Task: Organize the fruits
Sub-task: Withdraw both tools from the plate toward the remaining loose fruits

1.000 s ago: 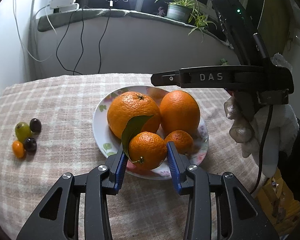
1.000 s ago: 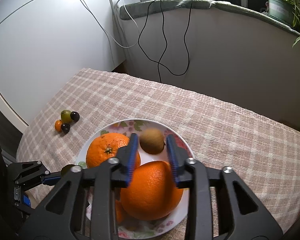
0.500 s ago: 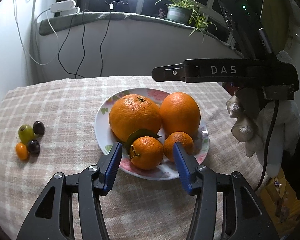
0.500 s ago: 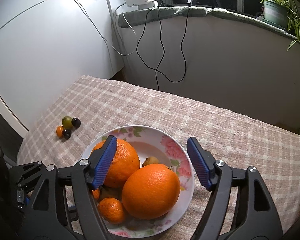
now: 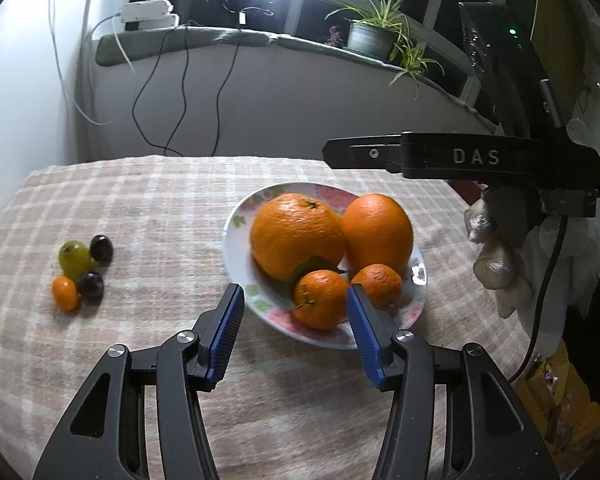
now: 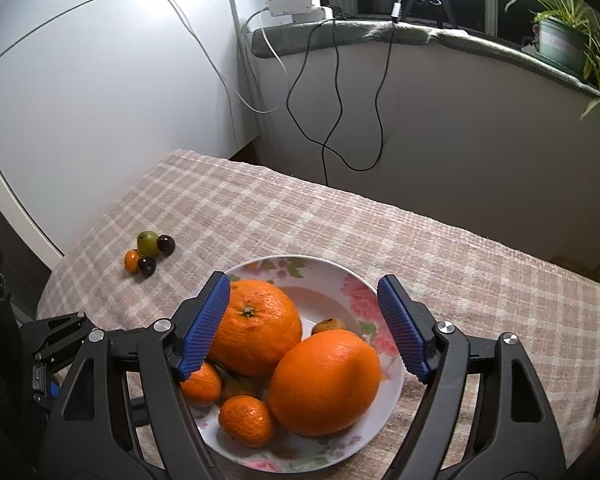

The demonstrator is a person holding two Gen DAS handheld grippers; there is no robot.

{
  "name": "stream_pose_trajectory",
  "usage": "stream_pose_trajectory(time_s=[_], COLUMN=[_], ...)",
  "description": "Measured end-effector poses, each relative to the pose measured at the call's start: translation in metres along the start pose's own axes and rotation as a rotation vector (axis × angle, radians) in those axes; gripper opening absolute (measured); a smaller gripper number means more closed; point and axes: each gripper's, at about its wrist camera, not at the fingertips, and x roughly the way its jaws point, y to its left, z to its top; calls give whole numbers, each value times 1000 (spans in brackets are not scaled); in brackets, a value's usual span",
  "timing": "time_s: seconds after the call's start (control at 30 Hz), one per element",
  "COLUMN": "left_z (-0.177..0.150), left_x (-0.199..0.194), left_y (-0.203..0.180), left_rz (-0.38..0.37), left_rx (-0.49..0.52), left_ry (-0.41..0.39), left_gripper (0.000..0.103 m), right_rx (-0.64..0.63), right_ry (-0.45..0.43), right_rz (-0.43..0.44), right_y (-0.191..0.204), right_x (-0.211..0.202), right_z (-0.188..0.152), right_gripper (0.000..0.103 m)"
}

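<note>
Overhead, plaid tablecloth (image 6: 340, 220) beneath plant-lined windowsill (image 6: 420, 36).

One marking is legible: the white capitals "DAS" printed on the black side of the right gripper (image 5: 342, 152), seen in the left wrist view. No other text, label or number can be read.

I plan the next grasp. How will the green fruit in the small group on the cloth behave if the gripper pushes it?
The green fruit looks round and smooth, so it would probably roll or slip aside. It touches a dark fruit, so a push likely scatters the cluster. The woven tablecloth may slow rolling somewhat.
</note>
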Motion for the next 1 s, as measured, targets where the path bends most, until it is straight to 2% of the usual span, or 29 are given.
stream_pose_trajectory(time_s=[0.3,0.6,0.77,1.0], left_z=[-10,-22,-24,-19], left_x=[-14,-32,-38,-32], left_y=[39,92,116,140], left_rz=[77,156,174,184], left_rx=[-36,-119,-149,-155], left_ry=[-5,-8,-14,-1], left_gripper=[52,52,43,36], right_rx=[-78,-180,-208,-163], right_ry=[3,1,49,153], right_rz=[34,81,105,172], right_y=[30,66,88,108], right_x=[5,13,28,59], right_z=[7,19,27,41], right_gripper=[79,79,79,77])
